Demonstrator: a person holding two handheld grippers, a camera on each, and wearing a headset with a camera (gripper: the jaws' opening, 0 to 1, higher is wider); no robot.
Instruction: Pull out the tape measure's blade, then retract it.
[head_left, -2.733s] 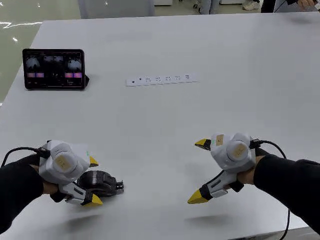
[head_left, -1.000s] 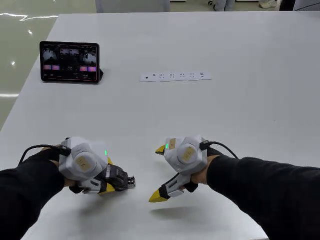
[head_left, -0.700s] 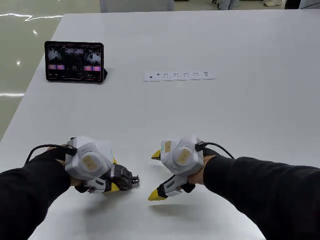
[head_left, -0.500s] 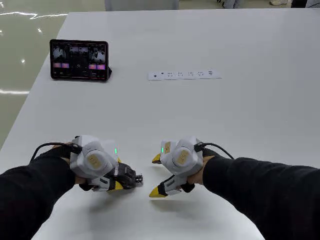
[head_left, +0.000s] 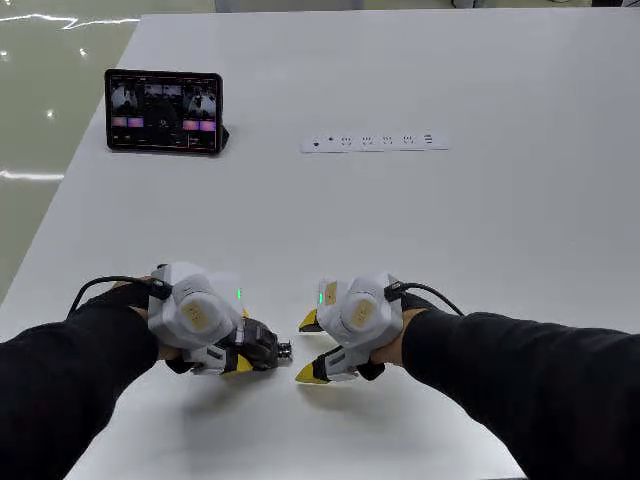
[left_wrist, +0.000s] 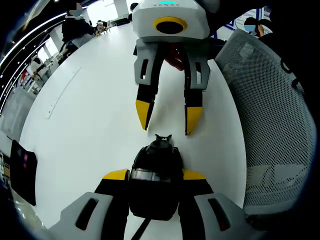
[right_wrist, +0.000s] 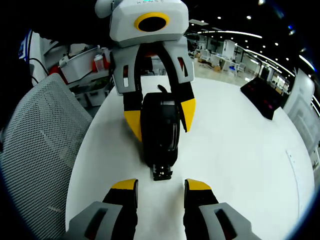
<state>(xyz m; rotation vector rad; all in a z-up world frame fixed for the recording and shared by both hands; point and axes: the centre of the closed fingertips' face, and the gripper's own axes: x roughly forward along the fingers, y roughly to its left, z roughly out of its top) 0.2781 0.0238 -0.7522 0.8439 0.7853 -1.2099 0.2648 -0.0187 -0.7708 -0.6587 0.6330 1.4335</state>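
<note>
Now: left tongs (left_wrist: 154, 175) clamped on tape measure (head_left: 260, 345), near front edge of desk (head_left: 400, 230); right tongs (right_wrist: 161, 185) apart, tips just short of blade hook (right_wrist: 162, 174).

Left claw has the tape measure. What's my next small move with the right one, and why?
Probably ease the right claw forward a touch, then close it on the hook. Its jaws stand open, with the blade's end hook just ahead of their tips and not yet between them. The left claw is shut on the tape measure, so the body should hold steady for the pull.
</note>
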